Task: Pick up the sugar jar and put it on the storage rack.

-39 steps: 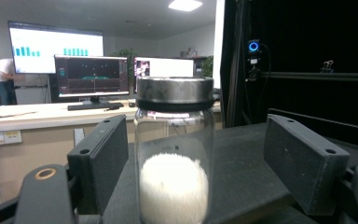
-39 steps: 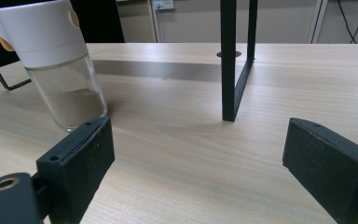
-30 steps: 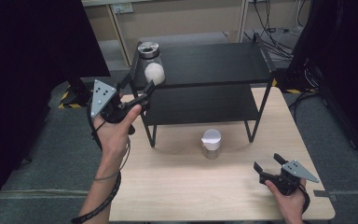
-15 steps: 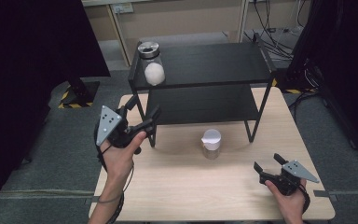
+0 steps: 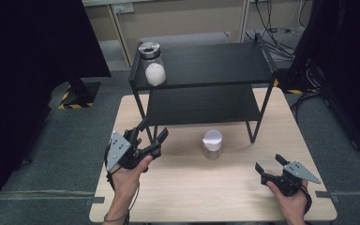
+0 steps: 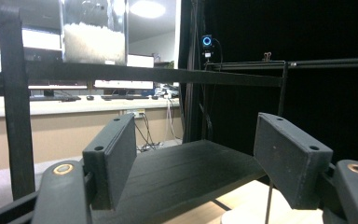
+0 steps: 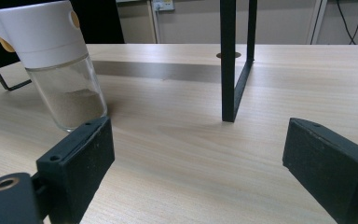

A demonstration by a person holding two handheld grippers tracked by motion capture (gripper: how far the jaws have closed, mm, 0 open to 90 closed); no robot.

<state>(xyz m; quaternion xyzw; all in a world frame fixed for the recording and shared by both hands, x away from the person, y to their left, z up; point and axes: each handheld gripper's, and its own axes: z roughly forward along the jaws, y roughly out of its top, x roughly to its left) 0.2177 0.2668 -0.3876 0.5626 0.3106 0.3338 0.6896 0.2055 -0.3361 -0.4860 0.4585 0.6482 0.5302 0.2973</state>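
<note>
Left claw [image 5: 152, 133]: released, empty, above worktop [image 5: 192, 187] by rack [image 5: 201, 110].
Right claw [image 5: 271, 164]: released, empty, low over worktop.
Shaker [image 5: 212, 144]: upright between claws.
Jar [image 5: 152, 63]: on rack's top shelf.

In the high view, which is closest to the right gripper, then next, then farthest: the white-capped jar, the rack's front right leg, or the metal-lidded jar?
From the right gripper:
1. Rack's front right leg, just beyond it.
2. White-capped jar, on the table towards the middle; nearly tied with the leg.
3. Metal-lidded jar, top shelf, far left corner.
</note>
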